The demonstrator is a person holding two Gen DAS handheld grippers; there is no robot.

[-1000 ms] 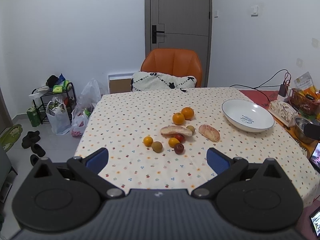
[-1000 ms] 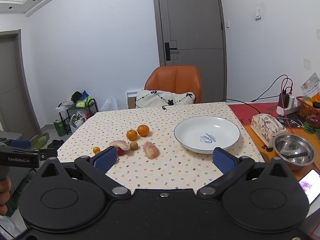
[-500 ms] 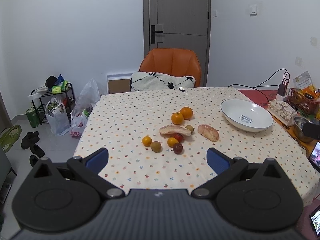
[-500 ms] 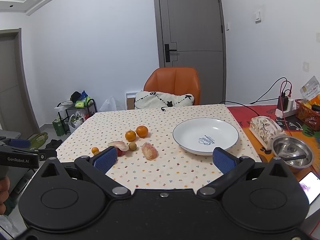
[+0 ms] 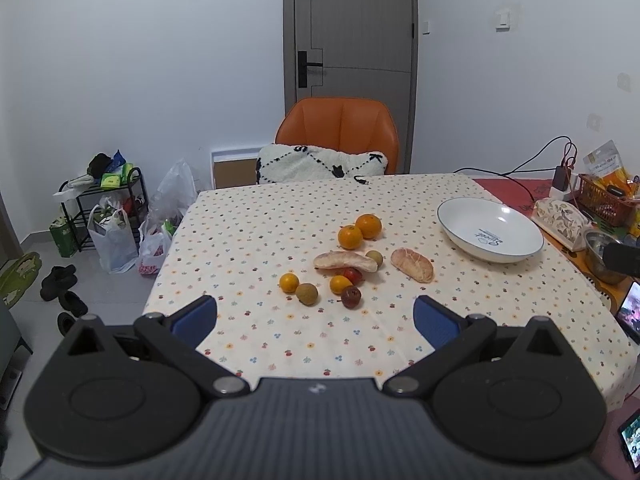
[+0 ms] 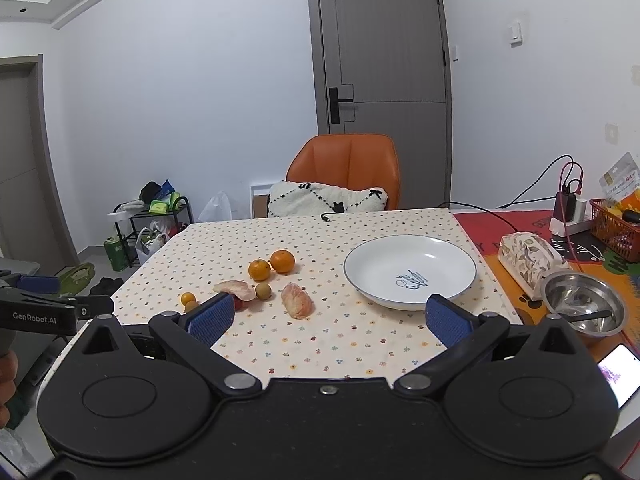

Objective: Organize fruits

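White and bare, the plate (image 6: pixel 410 270) sits beyond my right gripper's (image 6: pixel 328 316) far finger; the fruits (image 5: pixel 348 264) lie loose ahead of my left gripper's (image 5: pixel 314 316) fingers. I judge nothing is sorted yet: next I must reach forward and pick one. Both grippers gape wide, holding and touching nothing.

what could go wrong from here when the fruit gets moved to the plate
1. The small fruits sit packed together: the dark red fruit touches a small orange one, so wide-open fingers closing on one may knock neighbours rolling.
2. The peeled citrus segment looks soft; a firm squeeze could crush it.
3. The white plate lies near the steel bowl and the cables, so a wide swing of the right gripper might bump them.
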